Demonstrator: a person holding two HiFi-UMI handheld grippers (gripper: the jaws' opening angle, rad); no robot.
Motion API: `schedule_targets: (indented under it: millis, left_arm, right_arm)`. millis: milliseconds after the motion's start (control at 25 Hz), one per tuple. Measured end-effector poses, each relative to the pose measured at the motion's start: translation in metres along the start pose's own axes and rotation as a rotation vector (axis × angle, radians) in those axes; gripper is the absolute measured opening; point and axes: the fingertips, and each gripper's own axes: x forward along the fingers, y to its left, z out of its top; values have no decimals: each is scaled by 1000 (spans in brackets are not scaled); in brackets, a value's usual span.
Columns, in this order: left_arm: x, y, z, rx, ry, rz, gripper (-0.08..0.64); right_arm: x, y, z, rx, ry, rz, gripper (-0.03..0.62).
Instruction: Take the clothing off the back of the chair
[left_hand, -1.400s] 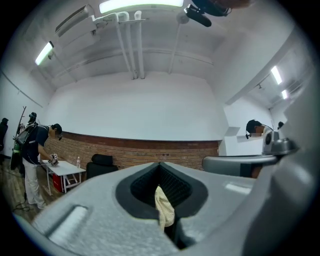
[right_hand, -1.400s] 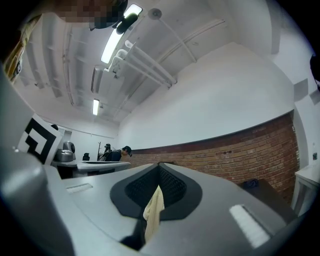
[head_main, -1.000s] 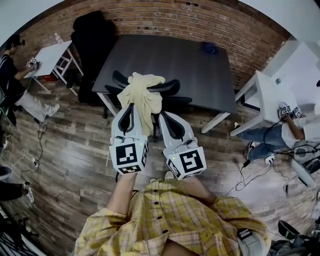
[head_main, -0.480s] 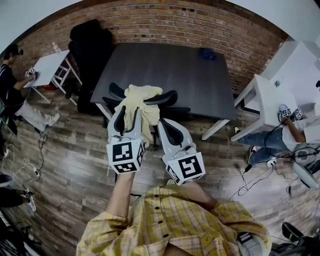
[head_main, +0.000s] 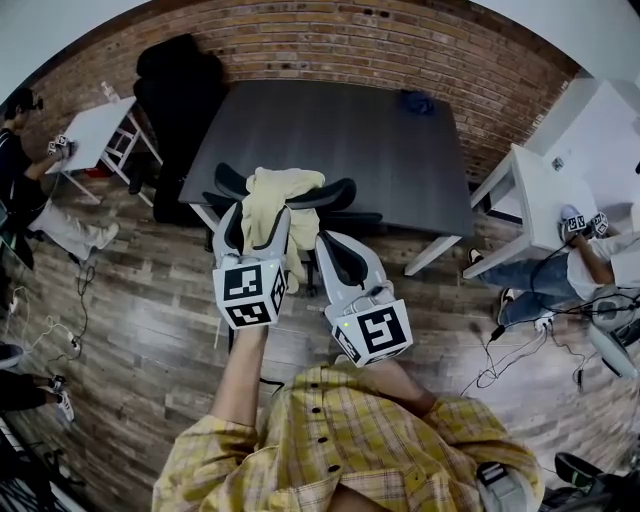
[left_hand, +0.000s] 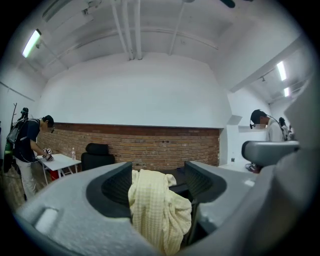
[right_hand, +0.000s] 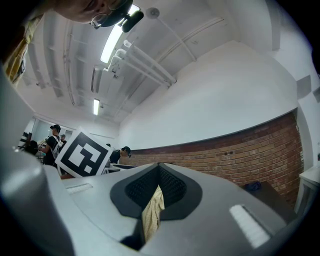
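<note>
A pale yellow checked garment (head_main: 272, 192) hangs bunched over the back of a black chair (head_main: 336, 192) at the near edge of a dark table (head_main: 330, 125). My left gripper (head_main: 257, 217) straddles the hanging cloth. Its jaws are opening and the garment (left_hand: 157, 210) hangs loose between them, with the pads not pressing on it. My right gripper (head_main: 322, 242), just to the right, is shut on a fold of the garment (right_hand: 151, 214). In the left gripper view the gripper (left_hand: 159, 171) looks level at the chair.
A second black chair (head_main: 180, 85) stands at the table's far left corner. White side tables stand at left (head_main: 100, 112) and right (head_main: 545, 185), each with a person working at it. Cables (head_main: 510, 355) trail over the wooden floor at right.
My left gripper has opened and let go of the garment, and it has shifted slightly. The bunched cloth has sunk back onto the chair back. My right gripper stays shut on the cloth.
</note>
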Motion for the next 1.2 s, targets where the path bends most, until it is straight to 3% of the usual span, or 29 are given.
schedule_targets:
  millis: [320,840,1200]
  left_arm:
    - [24,15,-18,-10,63,-11,362]
    - [55,19,-54,18,179,-14,356]
    - [50,24,-53,-7,168,48,197]
  right_arm:
    - [9,-7,-3,-1,2,-6,-2]
    - [14,-17,-8,2,12,-3,-2]
    - [14,-16,-15,7,34,14,-2]
